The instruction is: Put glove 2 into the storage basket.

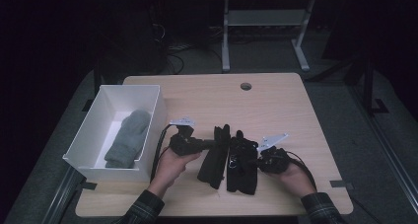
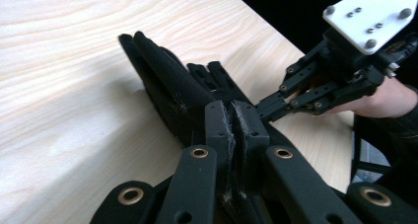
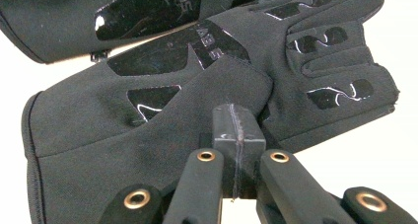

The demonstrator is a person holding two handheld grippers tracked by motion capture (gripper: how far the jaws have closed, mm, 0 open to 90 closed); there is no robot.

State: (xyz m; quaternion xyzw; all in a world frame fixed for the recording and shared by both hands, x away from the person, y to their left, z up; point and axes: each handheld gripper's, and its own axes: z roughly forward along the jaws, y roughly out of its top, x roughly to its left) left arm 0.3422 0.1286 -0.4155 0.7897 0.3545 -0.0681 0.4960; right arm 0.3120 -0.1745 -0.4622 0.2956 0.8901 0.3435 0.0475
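Two black gloves lie side by side near the table's front edge. My left gripper [image 1: 211,144] [image 2: 231,128] is shut on the left glove [image 1: 214,155] [image 2: 167,81], with its fabric pinched between the pads and its edge pulled up. My right gripper [image 1: 252,160] [image 3: 239,123] [image 2: 266,108] is shut, its tips against the thumb edge of the right glove [image 1: 241,162] [image 3: 148,120] [image 2: 217,78]. I cannot tell whether any fabric is caught there. The right glove lies palm up, showing glossy grip patches, and the left glove [image 3: 74,17] lies just beyond it.
A white open box [image 1: 157,120] stands at the table's left with a grey knit mitten [image 1: 127,137] inside. The light wood table [image 1: 276,110] has a cable hole [image 1: 245,86] near its far edge. A metal frame stands on the dark floor behind.
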